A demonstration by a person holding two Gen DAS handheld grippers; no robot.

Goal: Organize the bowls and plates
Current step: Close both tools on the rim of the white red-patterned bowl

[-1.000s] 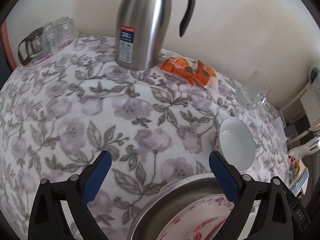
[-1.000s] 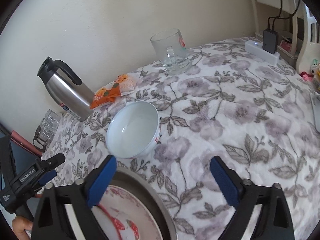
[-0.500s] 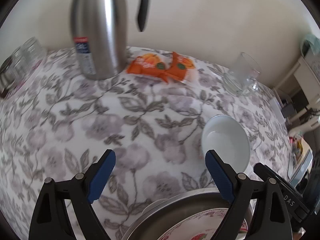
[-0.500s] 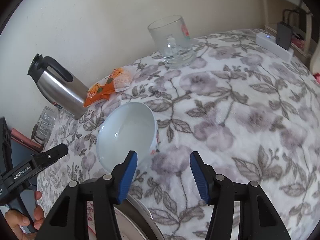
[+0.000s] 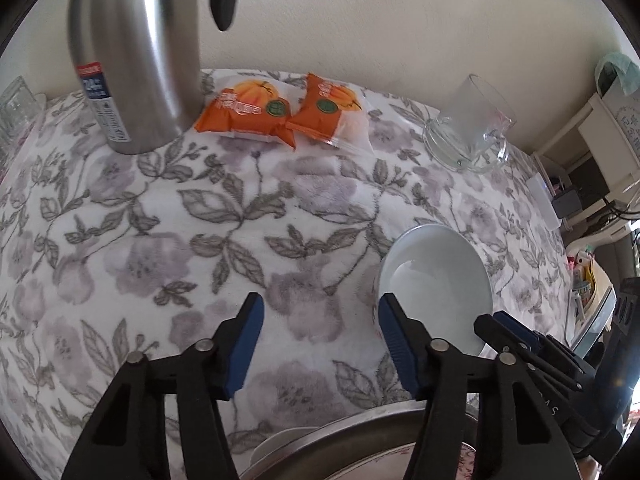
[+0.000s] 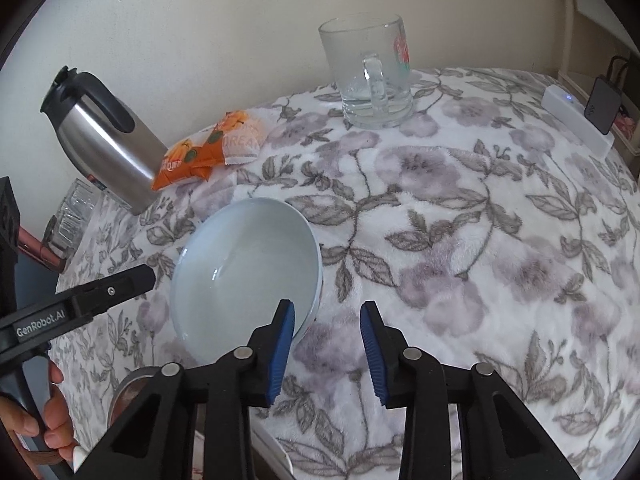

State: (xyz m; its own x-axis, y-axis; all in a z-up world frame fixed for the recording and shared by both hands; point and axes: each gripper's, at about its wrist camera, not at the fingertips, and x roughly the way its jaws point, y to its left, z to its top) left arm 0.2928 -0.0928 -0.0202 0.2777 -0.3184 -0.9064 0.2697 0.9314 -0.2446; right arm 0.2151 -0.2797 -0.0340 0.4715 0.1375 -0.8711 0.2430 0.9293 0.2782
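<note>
Both grippers are closing in on the pale blue-white ceramic bowl (image 6: 244, 268), which sits upright on the flower-patterned cloth of the worktop (image 6: 460, 216); this looks like the reach before a pick-up. The right gripper (image 6: 326, 344) has just been narrowing its fingers. They stand partly spread with the bowl's near rim just ahead of the left-hand finger, but only cloth lies between them and nothing is pinched. The left gripper (image 5: 320, 344) has been narrowing too and is half spread over bare cloth, the bowl just beyond its right-hand finger.

The next move, I judge, calls for the right gripper to slide left so the rim passes between its fingers, then close.

Room is tight on the near side: a grey metal pan holding a red-patterned plate (image 5: 360, 444) sits just behind the fingers, and the two grippers crowd each other at the bowl. Ahead the cloth is open up to the orange snack packets (image 5: 280, 114), the steel flask (image 5: 132, 56) and the glass mug (image 6: 370, 72).
</note>
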